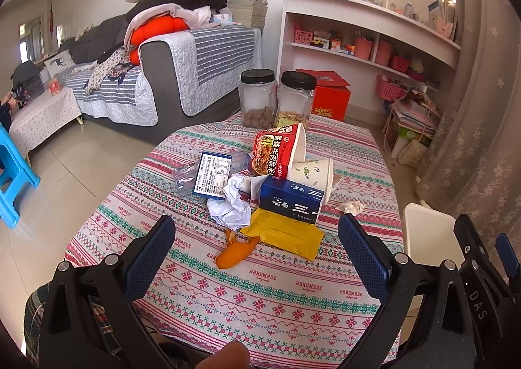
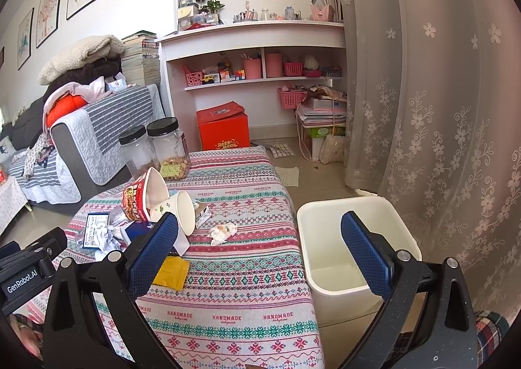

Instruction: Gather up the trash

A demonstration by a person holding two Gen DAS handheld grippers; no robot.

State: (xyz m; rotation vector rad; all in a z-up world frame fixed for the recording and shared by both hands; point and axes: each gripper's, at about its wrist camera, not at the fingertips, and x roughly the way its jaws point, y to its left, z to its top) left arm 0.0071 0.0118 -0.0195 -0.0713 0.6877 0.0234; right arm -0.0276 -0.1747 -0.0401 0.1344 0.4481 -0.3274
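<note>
Trash is heaped on the patterned tablecloth [image 1: 260,290]: a red noodle cup [image 1: 276,149] on its side, a white paper cup [image 1: 312,173], a blue box [image 1: 291,199], a yellow packet [image 1: 286,234], crumpled white paper [image 1: 231,204], an orange peel [image 1: 236,251], a plastic bottle [image 1: 208,173] and a small tissue wad [image 1: 351,207]. My left gripper [image 1: 255,242] hangs open above the near side of the pile, holding nothing. My right gripper [image 2: 260,235] is open too, spanning the table's right edge and the empty white bin [image 2: 355,238]. The tissue wad [image 2: 223,232] lies just beyond it.
Two black-lidded jars [image 1: 276,98] stand at the table's far edge. The white bin [image 1: 429,232] sits on the floor right of the table by a lace curtain [image 2: 439,108]. A sofa [image 1: 156,76], a red box [image 2: 224,128] and shelves lie beyond; a blue stool [image 1: 13,173] is far left.
</note>
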